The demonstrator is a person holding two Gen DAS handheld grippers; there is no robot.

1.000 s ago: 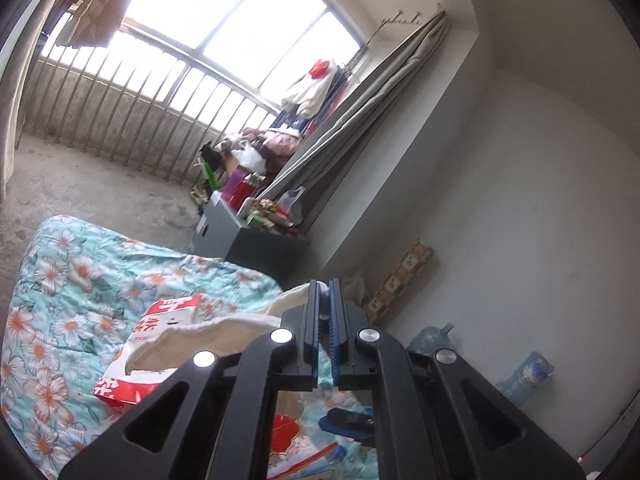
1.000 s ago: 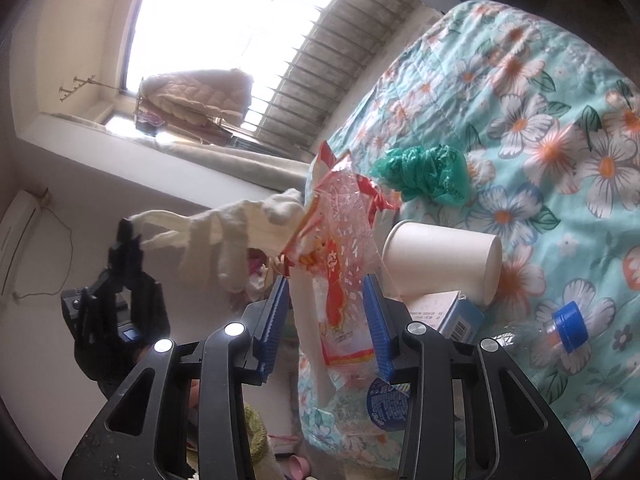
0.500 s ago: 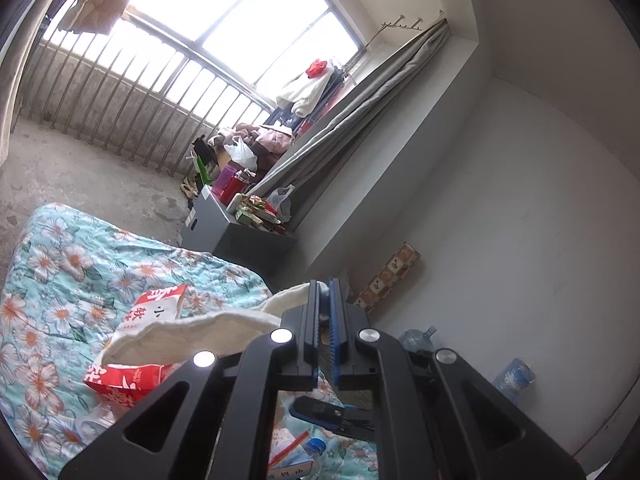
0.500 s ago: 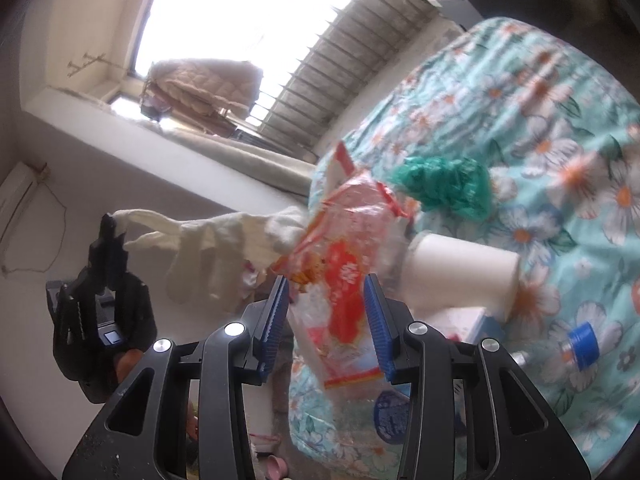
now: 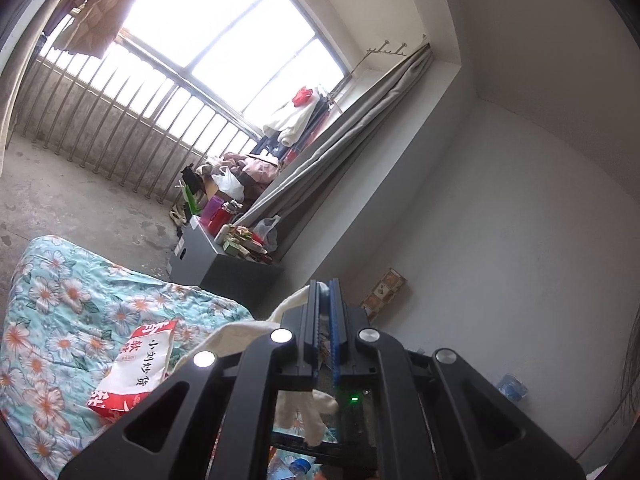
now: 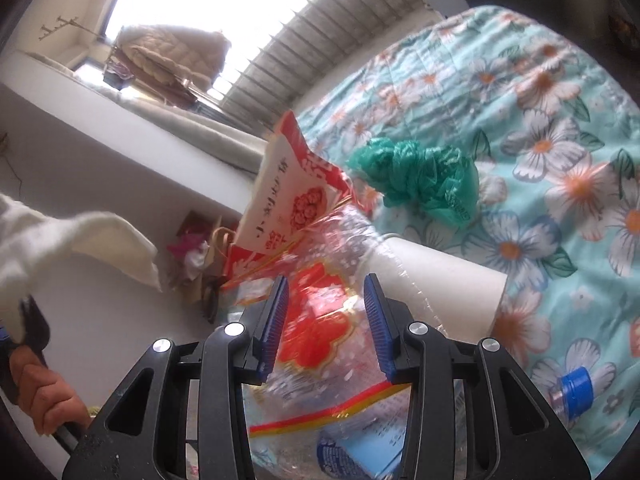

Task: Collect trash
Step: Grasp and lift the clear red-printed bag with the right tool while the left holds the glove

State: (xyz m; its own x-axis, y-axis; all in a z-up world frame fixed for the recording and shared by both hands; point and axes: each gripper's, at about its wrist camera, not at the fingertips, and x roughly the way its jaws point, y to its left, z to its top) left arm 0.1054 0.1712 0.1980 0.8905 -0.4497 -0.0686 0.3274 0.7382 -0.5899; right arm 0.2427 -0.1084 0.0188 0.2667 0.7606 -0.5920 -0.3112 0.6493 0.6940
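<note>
Left hand-held gripper (image 5: 325, 300) pinching cream cloth (image 5: 240, 336), jaws together on it. Right hand-held gripper (image 6: 326, 316) clamping clear red-printed plastic bag (image 6: 316, 320) above floral bed (image 6: 540, 92). Green bag (image 6: 416, 176), paper cup (image 6: 440, 280), red-white snack packet (image 6: 288, 192) lying on bed.

Left hand-held gripper (image 5: 324, 292) points level, jaws closed; right hand-held gripper (image 6: 326, 300) tilts downward, jaws half-spread.

Bright daylight comes in through the big barred window (image 5: 192, 60), which is so white that it glares. The plain grey wall (image 5: 500, 220) looks soft and dim. Straight lines bend near the dark round edges. The fluffy white cloth (image 6: 60, 236) and the clear red-printed plastic bag (image 6: 320, 320) look blurry
</note>
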